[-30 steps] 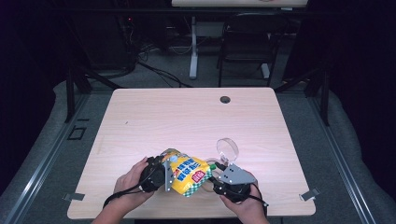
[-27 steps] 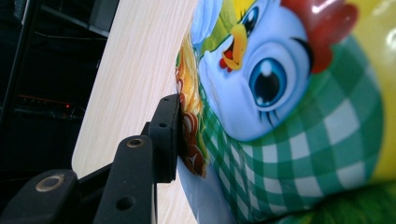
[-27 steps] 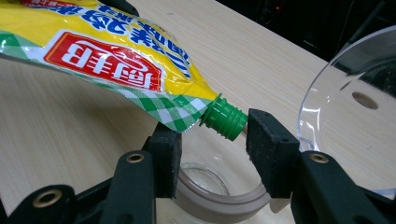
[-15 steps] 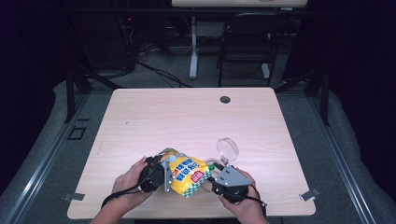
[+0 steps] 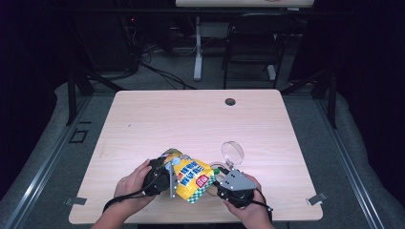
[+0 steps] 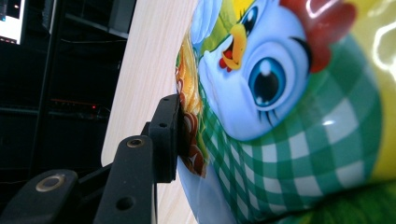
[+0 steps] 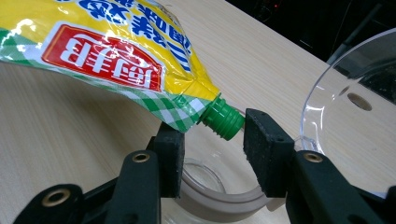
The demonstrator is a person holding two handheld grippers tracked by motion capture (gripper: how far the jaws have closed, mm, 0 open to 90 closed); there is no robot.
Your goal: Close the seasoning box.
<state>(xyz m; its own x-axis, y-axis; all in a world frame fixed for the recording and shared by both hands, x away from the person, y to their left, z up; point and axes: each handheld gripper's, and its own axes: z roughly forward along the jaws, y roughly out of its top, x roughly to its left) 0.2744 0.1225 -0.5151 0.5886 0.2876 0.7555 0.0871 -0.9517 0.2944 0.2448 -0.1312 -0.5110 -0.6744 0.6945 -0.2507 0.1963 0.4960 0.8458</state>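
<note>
Pale wood desk (image 5: 143, 124) in a dark room, spouted pouch held over a clear jar

The yellow and green-checked pouch (image 5: 192, 175) lies tilted at the near edge, between both hands. Left hand-held gripper (image 5: 168, 174) is clamped on the pouch's bottom end, one pad pressed to the film. Right hand-held gripper (image 7: 211, 140) has just been closing; its jaws stand either side of the green threaded spout (image 7: 223, 121), not yet pressing it. The clear jar (image 7: 205, 186) sits directly under the spout, its hinged lid (image 5: 232, 152) raised
</note>
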